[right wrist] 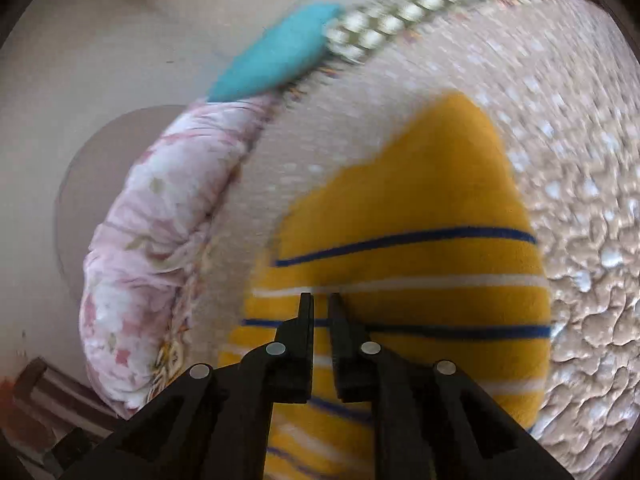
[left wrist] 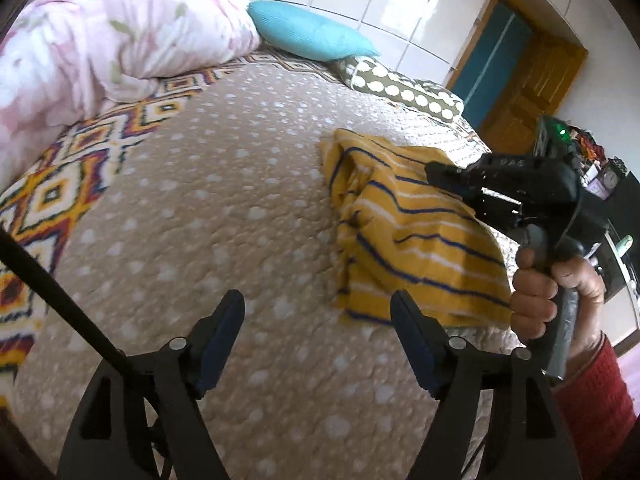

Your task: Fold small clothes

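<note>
Spotted bedspread [left wrist: 208, 208], striped yellow garment [left wrist: 404, 232] lengthwise toward pillows, left gripper [left wrist: 318, 340] spread, right gripper [right wrist: 321, 300] nearly closed, empty.

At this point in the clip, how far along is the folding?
Early. The yellow striped garment lies rumpled on the bedspread, not a neat fold. In hand: the right gripper, nearly closed, sits over the cloth; grasp unclear. The left gripper is open, empty. Folding remains.

Bare bedspread [left wrist: 208, 220] left; quilt [left wrist: 100, 44] beyond
</note>
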Demonstrator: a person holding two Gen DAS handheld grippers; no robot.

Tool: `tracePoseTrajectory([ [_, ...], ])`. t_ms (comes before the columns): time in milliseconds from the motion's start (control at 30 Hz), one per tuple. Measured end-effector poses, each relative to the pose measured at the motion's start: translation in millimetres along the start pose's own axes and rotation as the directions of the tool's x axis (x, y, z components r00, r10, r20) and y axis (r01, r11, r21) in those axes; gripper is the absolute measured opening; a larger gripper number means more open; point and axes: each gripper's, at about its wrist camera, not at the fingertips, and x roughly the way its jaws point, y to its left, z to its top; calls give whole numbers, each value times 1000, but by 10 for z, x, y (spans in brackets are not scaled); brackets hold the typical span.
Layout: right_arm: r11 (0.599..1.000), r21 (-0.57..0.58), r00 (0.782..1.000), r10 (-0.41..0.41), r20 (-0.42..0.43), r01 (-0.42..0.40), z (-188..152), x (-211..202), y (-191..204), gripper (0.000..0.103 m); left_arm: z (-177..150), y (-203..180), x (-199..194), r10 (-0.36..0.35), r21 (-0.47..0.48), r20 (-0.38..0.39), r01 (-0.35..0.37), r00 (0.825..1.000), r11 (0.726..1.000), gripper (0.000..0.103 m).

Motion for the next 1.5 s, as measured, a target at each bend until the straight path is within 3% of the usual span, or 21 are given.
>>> tracePoseTrajectory([
  [67,999,-5,998,43,-56,-43,-32,115,83,10,-48,36,-71,4,-22,5,-4,1000,1000,76],
  [133,999,-14,991,30,-133,-32,-84,320,73,10,-89,37,-140,3,-37,14,-2,1000,999,77],
  [367,991,-119,982,32,-186,-55,-573,107,240,11,-201,-94,-376,85,46,98,-90,992,995,85],
  [500,990,-137,995,30,-91,-42,-628,-318,204,12,-256,-163,-392,117,85,122,-128,986,988,88],
  [600,998,-60,1000,25,-9,-26,-511,-603,-17,14,-280,-198,-303,127,97,88,-135,988,986,88],
  [667,1000,-7,1000,-10,-15,10,-522,-689,-265,15,-317,-220,-232,136,100,65,-142,989,985,88],
  [767,1000,21,1000,14,-28,-13,-689,-812,-499,14,-401,-238,-113,165,119,26,-167,986,979,88],
  [900,1000,14,1000,7,-12,-7,-927,-1039,-575,14,-516,-222,101,192,134,-47,-184,980,974,88],
  [1033,999,-10,999,-36,11,37,-1037,-1196,-486,16,-607,-217,284,211,152,-110,-194,971,969,88],
  [1233,994,-92,997,-48,64,54,-907,-1279,-181,18,-686,-285,387,257,206,-110,-230,960,951,92],
  [1500,980,-195,997,-40,64,52,-494,-877,311,18,-678,-268,444,261,205,-113,-234,959,950,102],
])
